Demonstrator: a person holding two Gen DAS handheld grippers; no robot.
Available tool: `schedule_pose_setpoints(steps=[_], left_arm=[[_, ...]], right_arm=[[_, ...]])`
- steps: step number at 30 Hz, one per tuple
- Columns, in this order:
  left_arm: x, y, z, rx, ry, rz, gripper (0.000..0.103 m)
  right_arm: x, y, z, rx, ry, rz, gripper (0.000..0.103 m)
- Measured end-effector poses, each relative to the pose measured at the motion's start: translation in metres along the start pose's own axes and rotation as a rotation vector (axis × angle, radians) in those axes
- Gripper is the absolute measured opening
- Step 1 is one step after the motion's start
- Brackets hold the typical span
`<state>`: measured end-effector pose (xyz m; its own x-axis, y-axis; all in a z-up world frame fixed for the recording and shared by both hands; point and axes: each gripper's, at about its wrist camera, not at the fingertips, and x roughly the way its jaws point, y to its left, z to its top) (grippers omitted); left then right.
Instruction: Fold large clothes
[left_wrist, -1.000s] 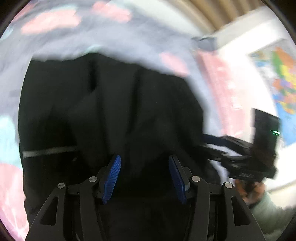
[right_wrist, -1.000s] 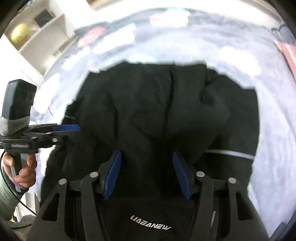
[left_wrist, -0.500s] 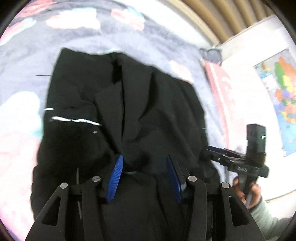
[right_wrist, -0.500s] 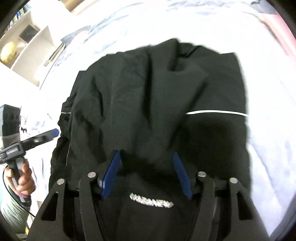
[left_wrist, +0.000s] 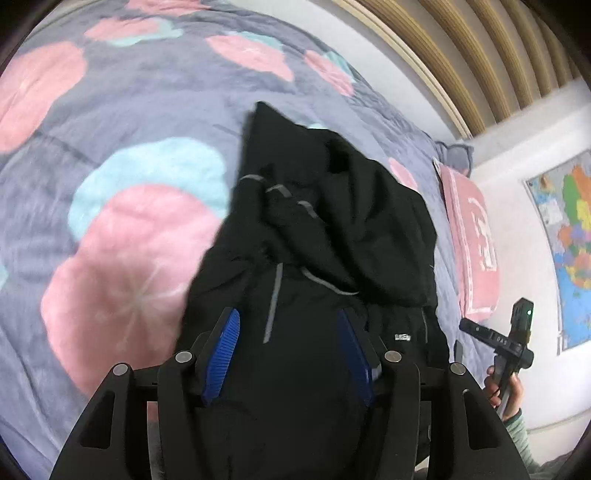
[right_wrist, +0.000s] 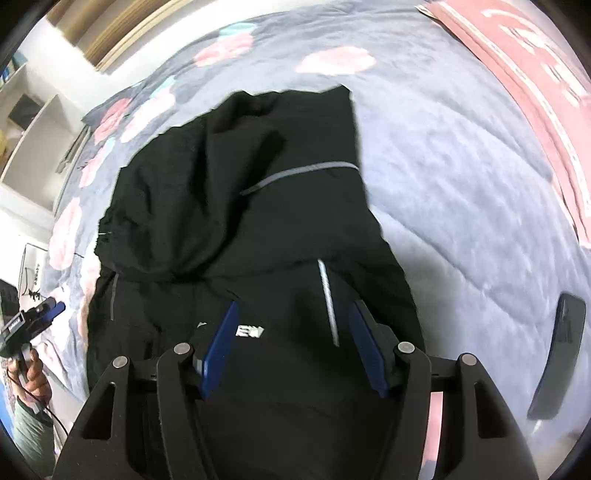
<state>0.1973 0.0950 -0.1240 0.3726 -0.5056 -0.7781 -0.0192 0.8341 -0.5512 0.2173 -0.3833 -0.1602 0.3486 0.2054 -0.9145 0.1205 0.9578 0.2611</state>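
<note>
Black jacket is spread lengthwise ahead of both grippers.
Left gripper and right gripper are seen open, nothing clamped, both equally near.

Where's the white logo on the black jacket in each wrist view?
Left wrist: white logo on the black jacket, lower right, just right of the tool's right finger.
Right wrist: logo low centre-left, partly behind the left finger.
Shared landmark: pink pillow.

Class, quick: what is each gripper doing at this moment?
Left gripper: open, fingers spread over the black jacket, not clamping it.
Right gripper: open over the same jacket, holding nothing.
</note>
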Motion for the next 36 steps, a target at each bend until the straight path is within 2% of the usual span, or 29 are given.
schedule_pose_setpoints(steps=[6, 8, 11, 12, 14, 15, 19, 25, 27, 30, 33, 34, 36], left_arm=[[0.021, 0.036, -0.025, -0.015, 0.026, 0.067, 0.057], [0.022, 0.05, -0.032, -0.013, 0.011, 0.065, 0.057], [0.026, 0.067, -0.042, -0.018, -0.008, 0.042, 0.057], [0.029, 0.075, -0.046, -0.03, -0.011, 0.015, 0.057], [0.034, 0.085, -0.052, -0.052, 0.008, -0.098, 0.057], [0.038, 0.093, -0.057, -0.067, 0.018, -0.192, 0.057], [0.042, 0.107, -0.072, -0.054, 0.001, -0.248, 0.059], [0.026, 0.097, -0.094, 0.048, -0.075, -0.185, 0.059], [0.024, 0.096, -0.101, 0.066, -0.078, -0.156, 0.059], [0.023, 0.092, -0.11, 0.052, -0.056, -0.117, 0.059], [0.023, 0.085, -0.115, 0.08, -0.056, -0.037, 0.059], [0.024, 0.084, -0.117, 0.071, -0.051, -0.018, 0.059], [0.027, 0.083, -0.117, 0.062, -0.051, -0.009, 0.059]], right_arm=[[0.018, -0.016, -0.025, -0.018, -0.028, -0.097, 0.065], [0.024, -0.022, -0.032, -0.014, -0.053, -0.117, 0.066], [0.031, -0.034, -0.04, 0.008, -0.095, -0.099, 0.066], [0.034, -0.037, -0.041, 0.019, -0.11, -0.089, 0.066], [0.037, -0.04, -0.046, 0.02, -0.139, -0.068, 0.066], [0.038, -0.04, -0.048, 0.016, -0.152, -0.063, 0.066], [0.034, -0.038, -0.062, -0.036, -0.195, -0.061, 0.066], [0.006, -0.039, -0.112, -0.064, -0.26, -0.078, 0.066], [0.0, -0.043, -0.127, -0.061, -0.254, -0.074, 0.065], [-0.013, -0.049, -0.149, -0.065, -0.233, -0.12, 0.065], [-0.028, -0.062, -0.163, -0.048, -0.255, -0.169, 0.066], [-0.03, -0.071, -0.166, -0.016, -0.251, -0.172, 0.066], [-0.027, -0.087, -0.168, 0.033, -0.221, -0.123, 0.066]])
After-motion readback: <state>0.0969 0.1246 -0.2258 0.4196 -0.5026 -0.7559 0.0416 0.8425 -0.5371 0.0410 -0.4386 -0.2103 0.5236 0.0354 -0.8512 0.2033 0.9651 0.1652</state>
